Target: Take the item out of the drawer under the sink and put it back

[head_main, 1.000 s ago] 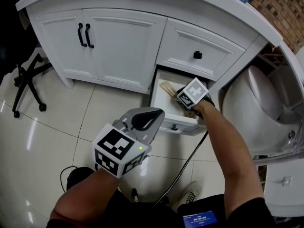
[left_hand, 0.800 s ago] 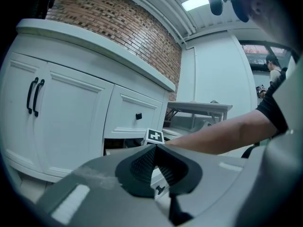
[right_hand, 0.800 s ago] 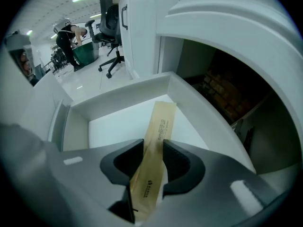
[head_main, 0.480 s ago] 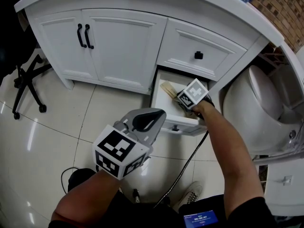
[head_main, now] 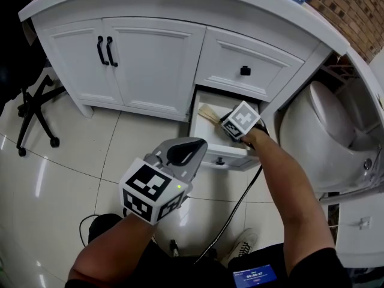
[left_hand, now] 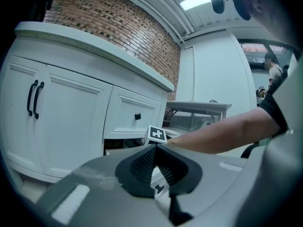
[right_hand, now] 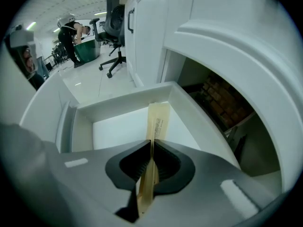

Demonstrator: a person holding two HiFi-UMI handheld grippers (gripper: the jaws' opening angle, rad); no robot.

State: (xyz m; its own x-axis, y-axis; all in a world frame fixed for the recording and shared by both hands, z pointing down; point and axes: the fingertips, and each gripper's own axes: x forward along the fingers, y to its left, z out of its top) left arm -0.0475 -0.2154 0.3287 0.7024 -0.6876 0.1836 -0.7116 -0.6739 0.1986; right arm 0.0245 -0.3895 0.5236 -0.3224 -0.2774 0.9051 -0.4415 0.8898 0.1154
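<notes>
The low drawer [head_main: 223, 155] under the vanity stands pulled out. A flat tan paper-wrapped packet [head_main: 208, 113] lies tilted in it, one end rising toward me. My right gripper [head_main: 225, 125] reaches into the drawer from the front right. In the right gripper view its jaws are closing, and the pads of the right gripper [right_hand: 151, 158] press both sides of the thin packet [right_hand: 158, 119]. The packet's far end still points down at the white drawer floor [right_hand: 118, 126]. My left gripper [head_main: 185, 151] hangs over the floor tiles in front of the drawer, shut and holding nothing [left_hand: 155, 148].
To the left are white double cabinet doors with black handles [head_main: 105, 45]; an upper drawer with a black knob [head_main: 245, 71] is closed above the open one. A toilet [head_main: 327, 134] stands close on the right, an office chair base [head_main: 33, 110] at far left. A black cable [head_main: 237, 200] crosses the floor.
The right gripper has edged slightly deeper over the drawer, by the packet. The left gripper has stayed in place.
</notes>
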